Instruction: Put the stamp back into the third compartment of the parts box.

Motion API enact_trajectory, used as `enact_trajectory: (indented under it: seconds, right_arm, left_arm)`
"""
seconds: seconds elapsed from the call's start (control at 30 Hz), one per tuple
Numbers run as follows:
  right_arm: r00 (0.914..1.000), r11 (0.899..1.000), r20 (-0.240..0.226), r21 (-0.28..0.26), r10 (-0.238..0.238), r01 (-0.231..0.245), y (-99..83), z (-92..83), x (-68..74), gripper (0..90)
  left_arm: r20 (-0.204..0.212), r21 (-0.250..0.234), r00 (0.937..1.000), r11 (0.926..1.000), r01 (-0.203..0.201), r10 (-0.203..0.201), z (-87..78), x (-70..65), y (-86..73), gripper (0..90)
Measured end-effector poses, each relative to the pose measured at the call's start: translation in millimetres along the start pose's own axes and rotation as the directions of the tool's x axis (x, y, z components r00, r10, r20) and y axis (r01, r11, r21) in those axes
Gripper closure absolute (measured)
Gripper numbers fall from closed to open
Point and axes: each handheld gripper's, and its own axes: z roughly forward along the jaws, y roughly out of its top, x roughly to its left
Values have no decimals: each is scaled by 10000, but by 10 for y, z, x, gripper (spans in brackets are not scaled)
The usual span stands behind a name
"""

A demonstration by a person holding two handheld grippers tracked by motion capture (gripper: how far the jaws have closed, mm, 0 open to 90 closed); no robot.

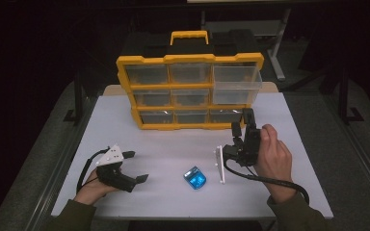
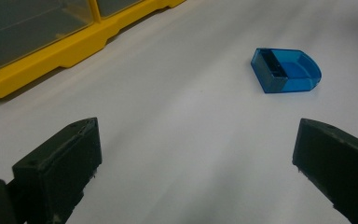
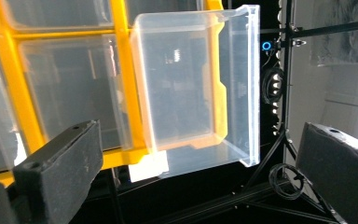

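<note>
Organizer [image 1: 190, 91] yellow, top-right clear drawer [image 3: 198, 88] pulled out, empty.

Yellow organizer frame [image 1: 189, 91] with a yellow handle, black back and clear, colourless drawers; the pulled-out drawer [image 1: 236, 85] just ahead of the right gripper [image 1: 243, 126] is clear too, frosty at the edges. A translucent blue box [image 1: 194, 178], darker blue at one end, lies on the plain white table [image 1: 164, 154] ahead of the left gripper [image 1: 136, 166], between the two grippers. Both grippers are black with matte black jaws, black cables and a pale grey-white plate on each; the sleeves are olive green, the surroundings dark.
</note>
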Motion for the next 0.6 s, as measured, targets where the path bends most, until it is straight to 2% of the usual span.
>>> enact_trajectory:
  seconds: [0.2, 0.23, 0.43, 0.5, 0.6]
  right_arm:
    - [9998, 10000, -193, 21, 65, -65, -16, -51, 92, 0]
    - [9995, 9999, -310, 27, 98, -98, -16, -57, 110, 0]
    - [9982, 9999, -590, 100, 93, -88, -52, -109, 199, 0]
    - [9992, 9999, -382, 98, 104, -100, -66, -129, 233, 0]
    - [9992, 9999, -396, 84, 69, -66, -72, -173, 278, 0]
  left_arm:
    - [-60, -28, 10000, 10000, -24, 24, 2, 9, -8, 11]
    - [-57, -85, 9999, 9999, 108, -108, 6, 7, -10, 11]
    - [-8, -19, 9999, 9999, 169, -169, 22, -8, -17, 11]
    - [17, -39, 9999, 9999, 124, -124, 28, -9, -17, 11]
    - [2, -70, 9999, 9999, 143, -143, 34, -11, -22, 11]
